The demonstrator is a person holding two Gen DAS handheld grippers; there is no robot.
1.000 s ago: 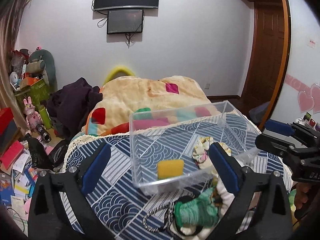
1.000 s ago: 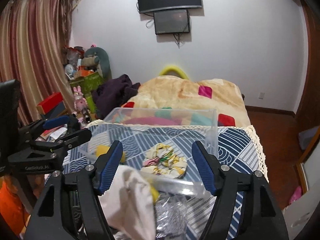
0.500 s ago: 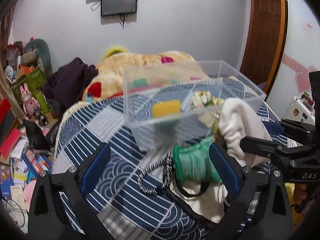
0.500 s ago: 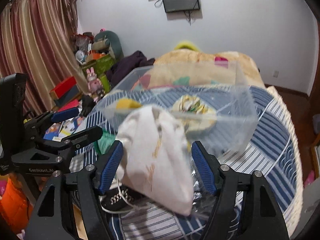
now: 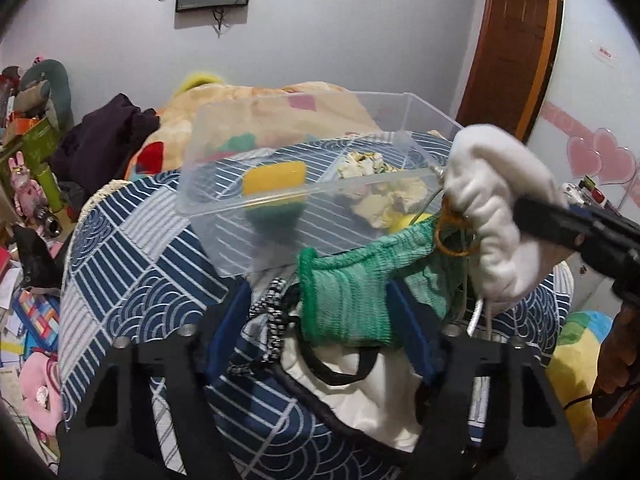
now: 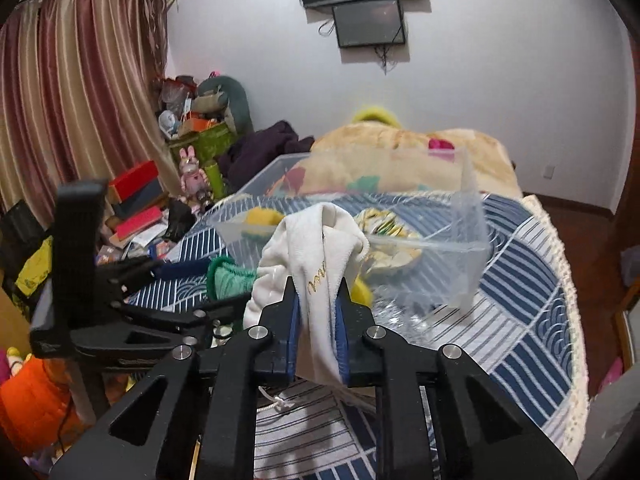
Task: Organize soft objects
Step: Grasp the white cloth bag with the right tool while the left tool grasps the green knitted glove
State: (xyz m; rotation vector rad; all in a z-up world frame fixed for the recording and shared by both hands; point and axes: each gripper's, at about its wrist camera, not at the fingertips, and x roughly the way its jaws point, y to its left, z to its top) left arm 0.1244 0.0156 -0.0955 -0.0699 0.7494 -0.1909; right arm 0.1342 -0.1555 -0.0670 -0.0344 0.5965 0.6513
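My right gripper is shut on a white drawstring pouch and holds it above the table; the pouch also shows in the left wrist view. My left gripper has its blue pads against both sides of a green knitted pouch, which shows in the right wrist view. Just beyond stands a clear plastic bin with a yellow sponge and a floral scrunchie inside.
The table wears a blue patterned cloth. A white bag with black straps and a black-and-white cord lie under the green pouch. A bed with an orange blanket is behind. Clutter covers the floor at left.
Both grippers closed: the right one onto the white pouch and lifted it, the left one moved down and forward and closed around the green pouch.
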